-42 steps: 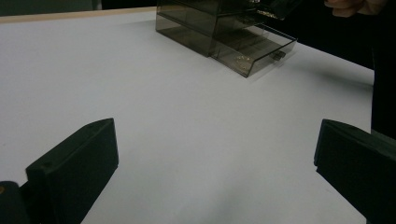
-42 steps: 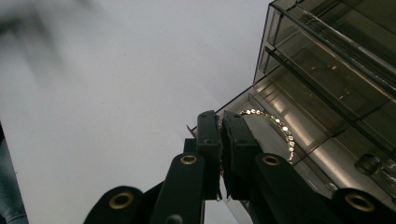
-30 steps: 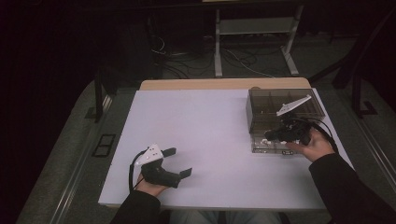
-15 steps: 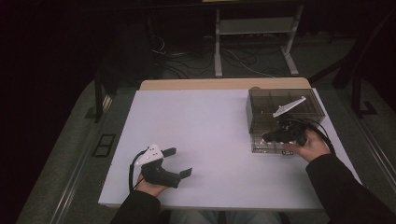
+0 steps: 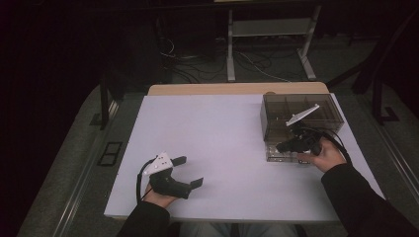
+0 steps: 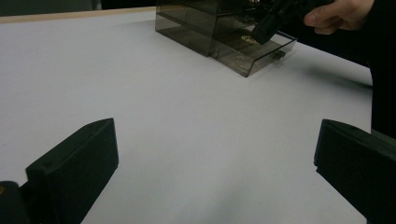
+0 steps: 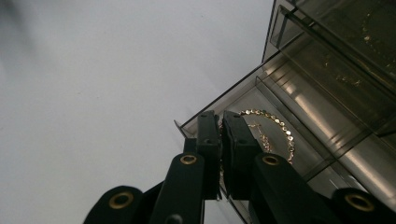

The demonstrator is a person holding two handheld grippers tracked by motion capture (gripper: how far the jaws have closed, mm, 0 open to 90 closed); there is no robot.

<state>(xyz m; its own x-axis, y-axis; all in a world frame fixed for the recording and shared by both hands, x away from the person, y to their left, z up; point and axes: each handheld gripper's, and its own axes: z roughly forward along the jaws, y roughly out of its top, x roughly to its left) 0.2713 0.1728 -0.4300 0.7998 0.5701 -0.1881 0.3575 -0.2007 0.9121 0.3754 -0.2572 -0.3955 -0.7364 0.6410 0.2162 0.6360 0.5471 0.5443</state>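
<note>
Necklace (image 7: 273, 128) is seen coiled in the drawer (image 7: 299, 140), just beyond the clenched right gripper (image 7: 220, 122), perhaps pinched; left gripper (image 5: 191, 171) is held released, well apart.

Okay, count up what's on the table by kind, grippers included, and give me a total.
Grippers: 2, the left gripper and the right gripper
Smoky clear drawer boxes: 1, the drawer box with its bottom drawer pulled out
Gold chains seen in the open drawer: 1, the gold chain
Total: 4
</note>
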